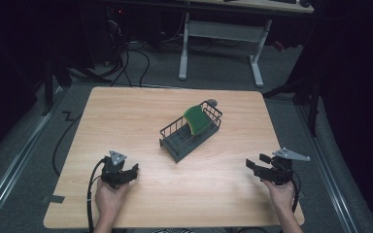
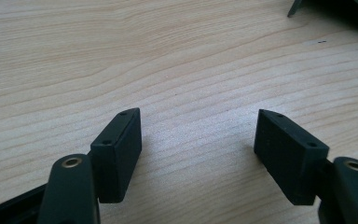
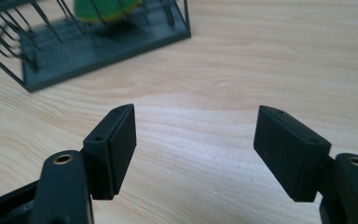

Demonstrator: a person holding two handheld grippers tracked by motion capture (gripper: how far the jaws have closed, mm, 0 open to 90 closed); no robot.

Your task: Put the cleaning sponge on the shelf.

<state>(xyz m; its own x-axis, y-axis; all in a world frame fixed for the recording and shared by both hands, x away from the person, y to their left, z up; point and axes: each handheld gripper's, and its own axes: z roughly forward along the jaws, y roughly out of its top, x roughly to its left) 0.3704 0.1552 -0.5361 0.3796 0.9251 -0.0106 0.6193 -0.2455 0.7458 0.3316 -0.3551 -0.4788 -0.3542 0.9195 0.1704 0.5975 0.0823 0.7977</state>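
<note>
Left black two-jaw gripper (image 1: 126, 172) sat low over the near-left part of the light wooden table (image 1: 126, 116), jaws spread wide, nothing between them but bare wood grain in the left gripper view. Right black two-jaw gripper (image 1: 255, 165) was near the right edge, jaws also wide and empty, pointing in toward the middle. Both were well apart from the dark wire dish rack with solid tray base (image 1: 190, 132), which stood at table centre, set diagonally. A green and yellow rectangular sponge (image 1: 196, 120) leaned tilted inside the rack's far end, against the wires. In the right gripper view the rack (image 3: 88, 46) was ahead and to the upper left, sponge (image 3: 103, 8) partly cut off by the top edge. Judged step: approach to the sponge, barely begun. To do it well the right gripper probably had to come in from above the rack's rim, jaws kept wide and lined across the sponge's thin faces, clear of the wires. Left gripper could steady the rack's near end so it would not slide. Risk: snagging a wire or dragging the rack.
</note>
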